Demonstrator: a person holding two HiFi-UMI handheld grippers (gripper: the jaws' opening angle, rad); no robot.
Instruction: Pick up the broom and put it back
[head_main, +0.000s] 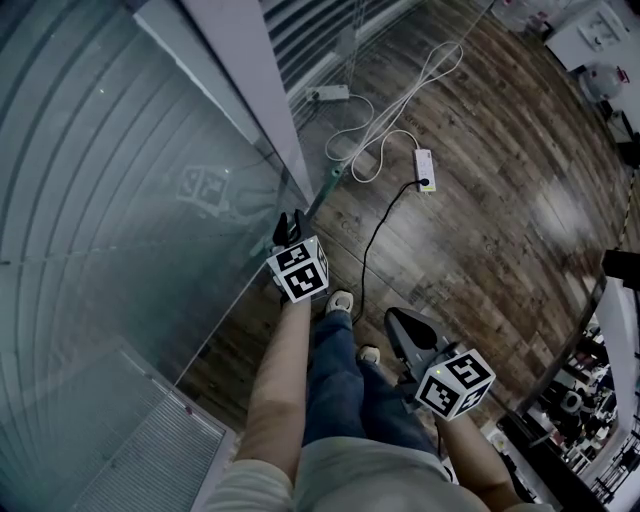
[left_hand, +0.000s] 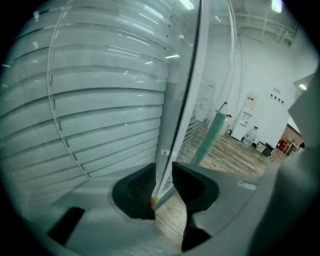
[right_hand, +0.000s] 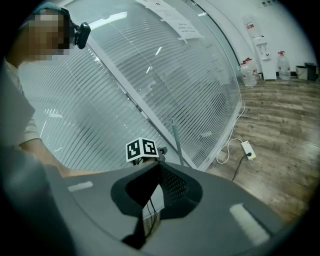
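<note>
Right gripper (head_main: 397, 318) sits closest, at five o'clock in the head view. Its jaws are tip to tip with nothing between them; in the right gripper view (right_hand: 159, 167) only floor and thin black wires show through the gap lower down. My left gripper (head_main: 290, 225) is raised toward the glass wall (head_main: 150, 200). In the left gripper view (left_hand: 163, 172) its jaws stand a little apart and clamp nothing, with the wall's pale frame post (left_hand: 192, 75) lined up behind the gap.

I count one broom (head_main: 324, 190). Its green handle leans on the wall frame at about one o'clock from the left gripper's tips, close but not between them. It shows in the left gripper view (left_hand: 212, 135) and as a thin pole in the right gripper view (right_hand: 177, 142).

I count two marker cubes (head_main: 298, 270), one per gripper, carrying black-and-white squares and no words. Two white power strips lie on the wood floor (head_main: 500, 200). One (head_main: 425, 170) is at two o'clock with a single black cable (head_main: 375, 240) plugged in; the other (head_main: 330, 93) is near twelve, beside the wall. Paper sheets (right_hand: 172, 17) hang on the glass, their print too small to read.
</note>
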